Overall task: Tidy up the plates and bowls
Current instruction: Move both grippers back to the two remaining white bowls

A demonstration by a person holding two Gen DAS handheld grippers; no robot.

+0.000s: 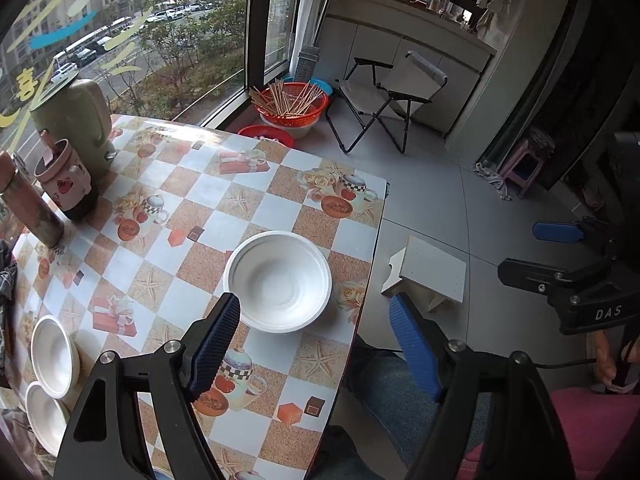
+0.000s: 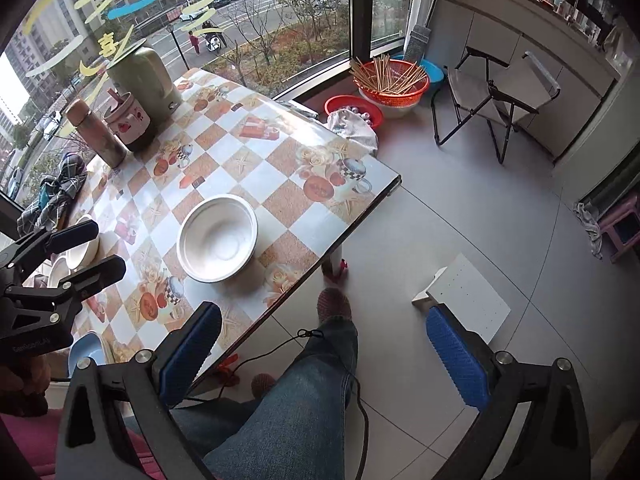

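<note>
A large white bowl (image 1: 279, 281) stands upright near the right edge of the patterned table (image 1: 200, 184); it also shows in the right wrist view (image 2: 217, 237). Two smaller white bowls (image 1: 54, 356) lie at the table's near left, and show in the right wrist view (image 2: 82, 249) behind the other gripper. A blue bowl (image 2: 86, 350) sits at the near table edge. My left gripper (image 1: 316, 340) is open and empty, just short of the large bowl. My right gripper (image 2: 324, 354) is open and empty, off the table over the person's knee.
A green kettle (image 1: 76, 120), a pink cup (image 1: 64, 176) and a brown flask (image 1: 28, 204) stand at the table's far left. A checked cloth (image 2: 56, 192) lies by the window. A white stool (image 1: 430, 272), folding chair (image 1: 394, 96) and red baskets (image 1: 292, 104) are on the floor.
</note>
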